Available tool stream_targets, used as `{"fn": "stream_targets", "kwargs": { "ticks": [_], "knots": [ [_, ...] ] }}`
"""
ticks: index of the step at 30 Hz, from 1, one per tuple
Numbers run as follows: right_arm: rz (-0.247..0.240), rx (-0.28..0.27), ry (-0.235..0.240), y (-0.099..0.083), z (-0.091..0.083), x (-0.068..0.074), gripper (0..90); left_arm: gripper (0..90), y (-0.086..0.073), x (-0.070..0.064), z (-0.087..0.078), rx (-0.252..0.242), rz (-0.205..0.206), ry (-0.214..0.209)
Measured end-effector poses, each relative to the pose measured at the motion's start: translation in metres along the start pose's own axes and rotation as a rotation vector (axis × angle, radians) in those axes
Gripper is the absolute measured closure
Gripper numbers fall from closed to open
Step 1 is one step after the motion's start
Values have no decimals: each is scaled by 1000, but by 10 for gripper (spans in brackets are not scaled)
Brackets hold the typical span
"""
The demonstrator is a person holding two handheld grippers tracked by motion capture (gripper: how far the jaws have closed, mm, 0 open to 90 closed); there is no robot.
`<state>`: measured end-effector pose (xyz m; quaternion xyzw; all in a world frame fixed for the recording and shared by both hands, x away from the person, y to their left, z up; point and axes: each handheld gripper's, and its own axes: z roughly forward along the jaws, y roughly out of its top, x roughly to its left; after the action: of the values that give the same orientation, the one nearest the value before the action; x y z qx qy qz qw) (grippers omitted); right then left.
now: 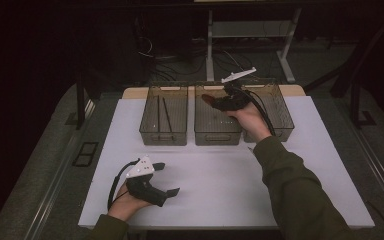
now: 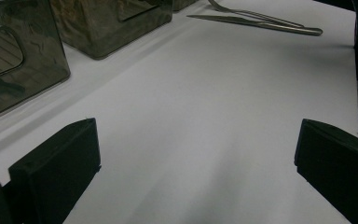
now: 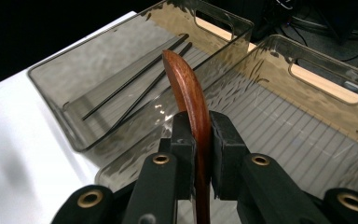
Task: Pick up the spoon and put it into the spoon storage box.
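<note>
Middle bin [image 1: 217,131] open-topped; chopsticks [image 1: 161,112] occupy left bin [image 1: 163,136].

- The room is dark; light falls mostly on the white tabletop [image 1: 220,190], and the far end fades into black.
- A pale wooden edge [image 1: 135,92] shows at the table's far side.
- The floor [image 1: 45,165] is grey carpet, dim on both sides of the table.
- Beyond the table stands a desk frame with light metal legs [image 1: 210,45], one upright and one slanted.
- Black cables [image 1: 155,57] lie tangled on the floor beneath it.
- Dark posts [image 1: 80,100] rise at the left and right of the table.
</note>
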<state>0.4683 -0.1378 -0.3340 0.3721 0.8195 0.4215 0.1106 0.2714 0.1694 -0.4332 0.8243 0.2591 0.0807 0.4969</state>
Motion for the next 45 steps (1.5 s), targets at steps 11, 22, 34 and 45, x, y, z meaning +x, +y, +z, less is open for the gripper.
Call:
{"fn": "stream_targets", "kwargs": {
  "ticks": [11,22,34,45],
  "knots": [
    [14,37,-38,11,32,-3,801,0,0,-1,-1,-12,0,1],
    [50,91,-64,0,59,-11,801,0,0,-1,-1,-5,2,1],
    [21,121,-83,-4,65,-5,703,0,1,-1,-1,-3,5,-2],
    [10,84,-78,-6,45,-6,557,0,0,0,-1,1,2,1]
  ]
}}
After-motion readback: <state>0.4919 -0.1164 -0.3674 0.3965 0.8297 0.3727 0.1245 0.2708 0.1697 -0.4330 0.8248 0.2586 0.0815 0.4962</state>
